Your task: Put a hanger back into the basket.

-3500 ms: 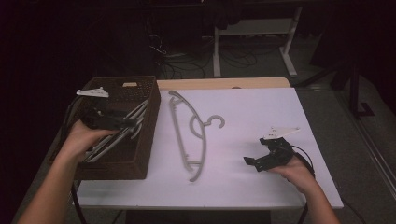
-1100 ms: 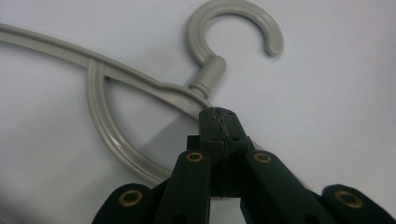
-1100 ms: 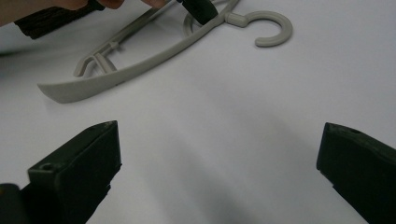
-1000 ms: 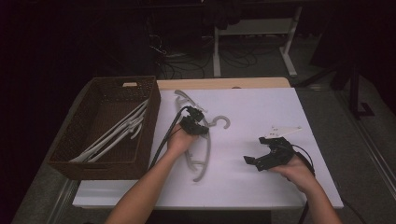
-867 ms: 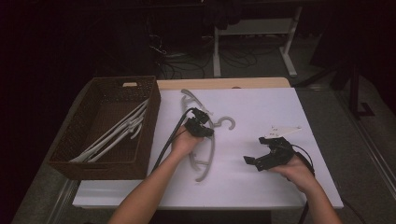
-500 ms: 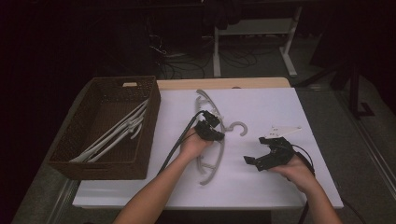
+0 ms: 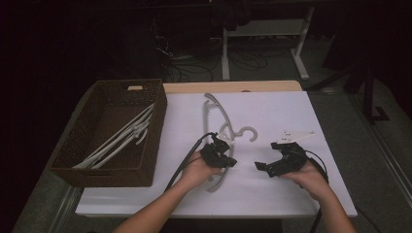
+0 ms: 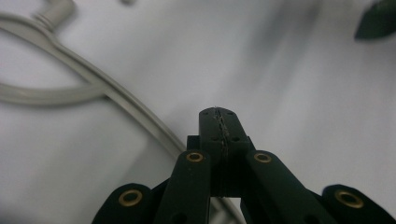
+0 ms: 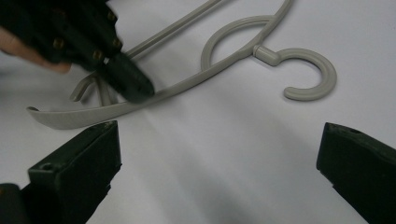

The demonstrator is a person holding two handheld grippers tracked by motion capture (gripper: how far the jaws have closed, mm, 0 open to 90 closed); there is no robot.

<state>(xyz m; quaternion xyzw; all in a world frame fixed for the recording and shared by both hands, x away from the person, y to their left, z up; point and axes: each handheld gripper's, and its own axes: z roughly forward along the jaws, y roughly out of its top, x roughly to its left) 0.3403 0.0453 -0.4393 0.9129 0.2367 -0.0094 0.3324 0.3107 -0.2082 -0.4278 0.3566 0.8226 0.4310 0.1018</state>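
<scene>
Both grippers, left gripper and right gripper, are made black, with brass-coloured screws and black cables; forearms are left uncovered.

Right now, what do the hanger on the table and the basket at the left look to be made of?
The hanger looks like moulded grey plastic with a matte, smooth finish: one uniform colour, rounded edges, and the hook joined by a moulded collar. The basket seems woven dark brown wicker or rattan, going by its ribbed, textured walls; a synthetic weave cannot be ruled out.
</scene>
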